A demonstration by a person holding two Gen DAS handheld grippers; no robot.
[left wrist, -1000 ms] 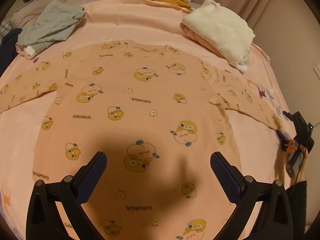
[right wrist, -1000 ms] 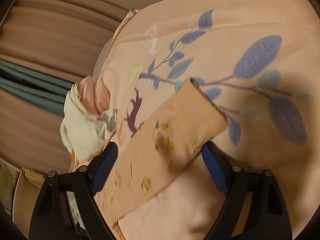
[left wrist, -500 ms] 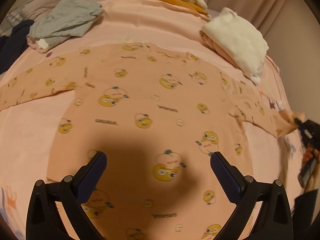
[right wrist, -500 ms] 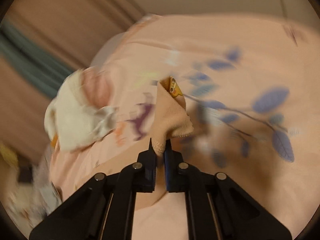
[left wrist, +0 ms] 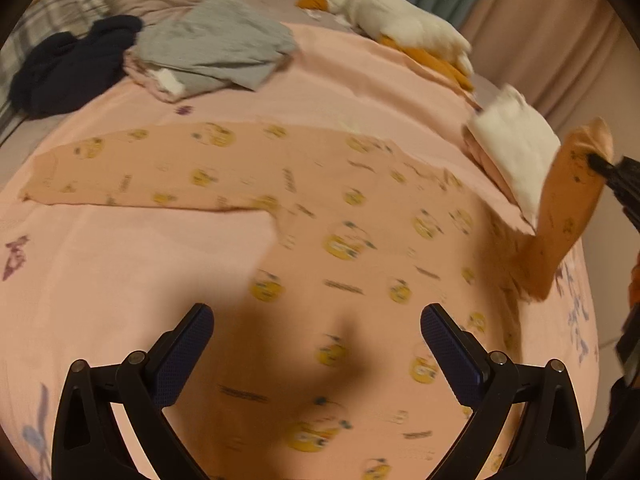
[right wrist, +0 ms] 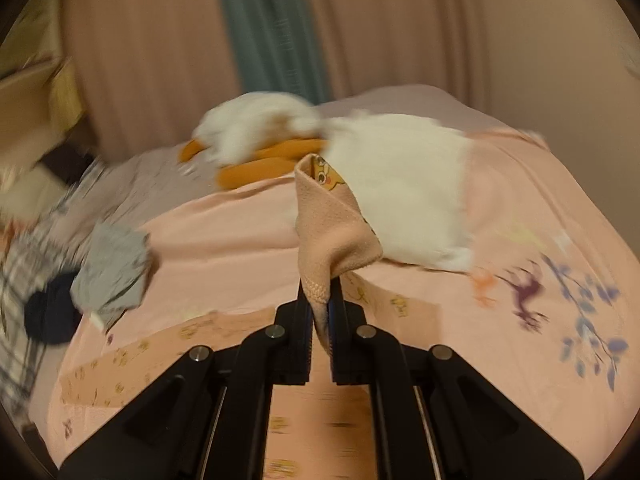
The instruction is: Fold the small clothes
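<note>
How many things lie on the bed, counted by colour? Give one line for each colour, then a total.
Peach printed shirt: 1
Grey garment: 1
Dark navy garment: 1
White folded pile: 1
White and orange plush toy: 1
Total: 5

A bed (left wrist: 120,280) covered by a pink sheet printed with purple leaves and small animals fills both views. At its far side lies a white plush toy (left wrist: 400,24) with orange feet, just beside a folded white cloth (left wrist: 516,148) stacked on something pink. Toward the far left, a crumpled grey garment (left wrist: 216,48) rests touching a dark navy one (left wrist: 68,68), near a plaid pillow (left wrist: 44,20). Beige curtains (right wrist: 160,40) with a teal strip (right wrist: 272,32) hang behind the bed.
</note>
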